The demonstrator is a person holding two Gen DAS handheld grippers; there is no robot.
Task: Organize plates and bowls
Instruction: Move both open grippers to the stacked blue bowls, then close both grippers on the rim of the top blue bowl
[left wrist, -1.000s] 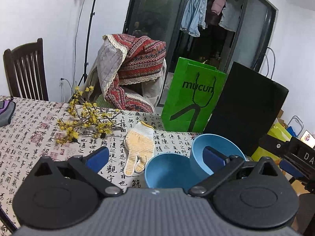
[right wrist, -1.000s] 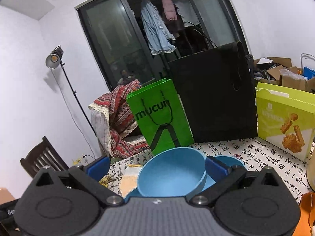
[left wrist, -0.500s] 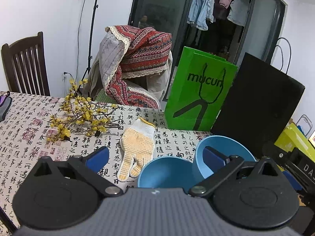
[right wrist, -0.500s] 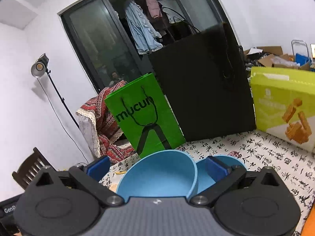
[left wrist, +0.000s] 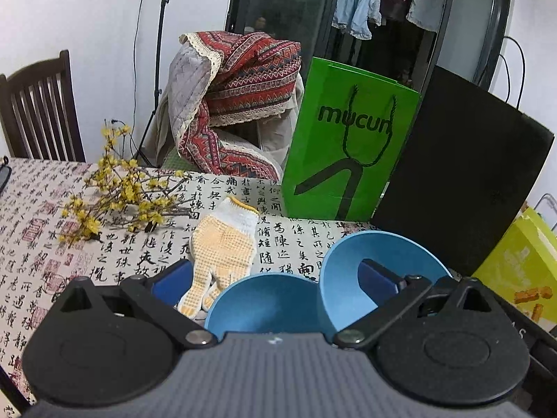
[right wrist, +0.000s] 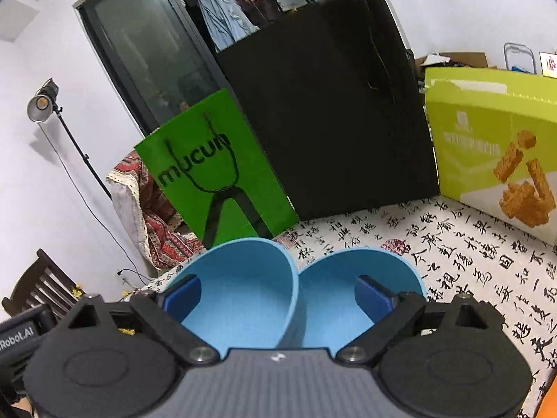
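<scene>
In the left wrist view a blue bowl (left wrist: 264, 299) sits low at centre on the calligraphy tablecloth (left wrist: 52, 244). A second blue bowl (left wrist: 344, 268) stands tilted to its right. My left gripper (left wrist: 275, 275) is open, and its right finger is in front of the tilted bowl's hollow. In the right wrist view the tilted bowl (right wrist: 243, 289) is on the left and the level bowl (right wrist: 348, 278) on the right, their rims overlapping. My right gripper (right wrist: 278, 294) is open, with one finger over each bowl. The gripper bodies hide what props up the tilted bowl.
A dotted work glove (left wrist: 222, 244) and yellow flower twigs (left wrist: 122, 195) lie left of the bowls. Behind them stand a green paper bag (left wrist: 348, 146) and a black bag (left wrist: 463, 174). A yellow-green snack box (right wrist: 494, 139) stands at the right, and chairs (left wrist: 38, 111) beyond the far edge.
The right wrist view has dropped and rolled, so the tilted bowl now sits further left and the level bowl shows more. The left view has edged closer. Both grippers stay open.
</scene>
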